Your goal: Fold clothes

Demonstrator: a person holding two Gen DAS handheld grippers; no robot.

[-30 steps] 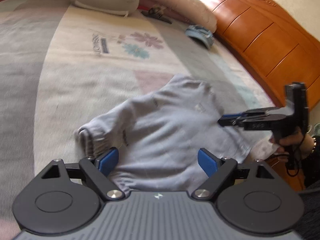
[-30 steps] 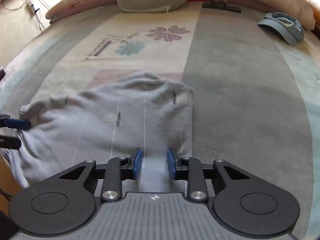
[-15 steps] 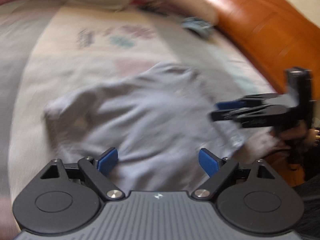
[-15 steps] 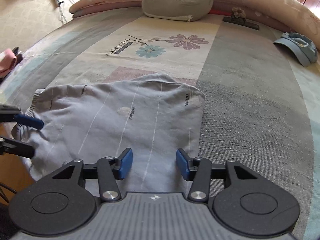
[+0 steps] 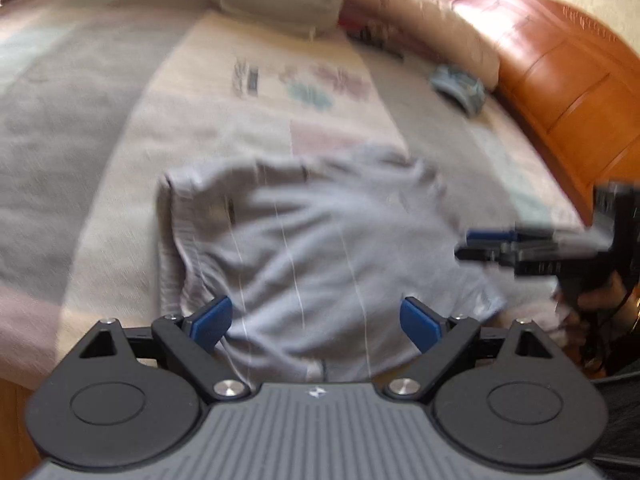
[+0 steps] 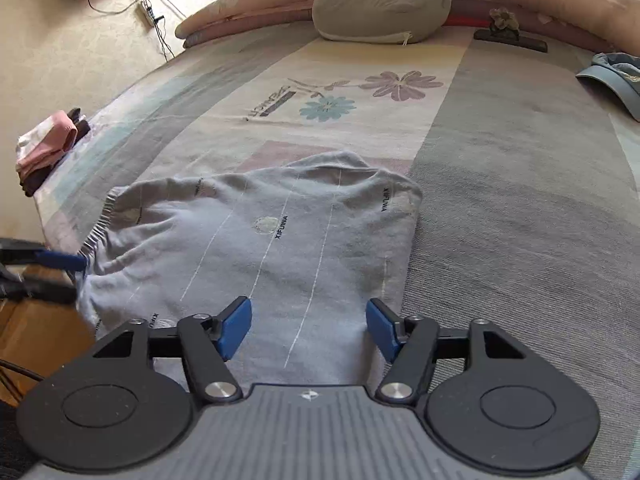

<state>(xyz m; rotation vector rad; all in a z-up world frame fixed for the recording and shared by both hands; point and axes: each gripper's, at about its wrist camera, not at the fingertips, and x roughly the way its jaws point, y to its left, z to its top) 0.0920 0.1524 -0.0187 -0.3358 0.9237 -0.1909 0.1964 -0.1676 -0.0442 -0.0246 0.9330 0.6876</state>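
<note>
Grey sweater (image 6: 280,248) lies partly folded at the near edge of the bed (image 6: 520,220), ribbed hem toward the left side, its near edge under both tools. Left gripper (image 5: 316,318): jaws wide and opening, nothing held, cloth below them. Right gripper (image 6: 308,326): jaws opening, about two-thirds apart, empty, hovering over the near fold. Step in hand, by my reading: release and re-grip for the next fold. To do it well, clear the cloth fully before moving, then take both near corners level, pinching all layers, so the fold lands square and the bunched left hem smooths out
</note>
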